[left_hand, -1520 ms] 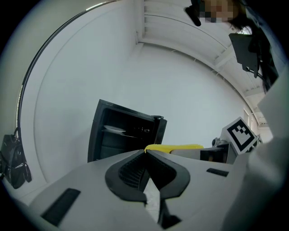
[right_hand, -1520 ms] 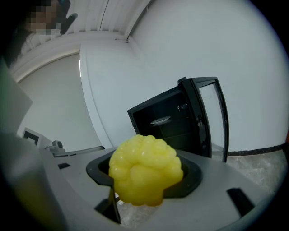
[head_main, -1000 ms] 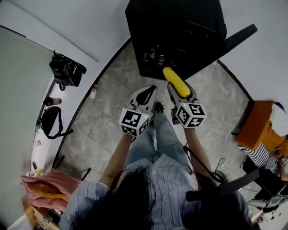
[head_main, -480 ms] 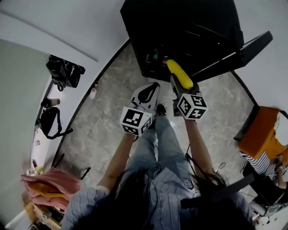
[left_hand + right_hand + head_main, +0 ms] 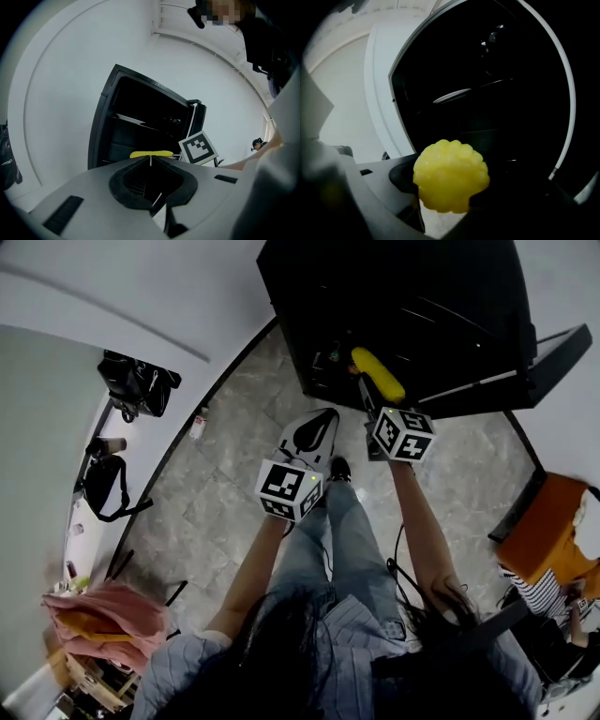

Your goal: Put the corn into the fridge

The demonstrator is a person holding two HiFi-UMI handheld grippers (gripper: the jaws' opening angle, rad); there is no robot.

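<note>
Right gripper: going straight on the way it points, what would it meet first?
The right gripper, shut on the corn, points into the open fridge. Nothing shows in between; the corn would probably meet a shelf inside first, though depth is unclear.

Our left gripper [image 5: 150, 161] has its jaws pressed together, with nothing between them. Just beyond their tips we see the yellow corn [image 5: 151, 154] lying crosswise, and a marker cube [image 5: 199, 146] just to its right. Behind both stands the black fridge [image 5: 140, 117], its door open and its inside dark, against a white wall [image 5: 61, 79].
</note>
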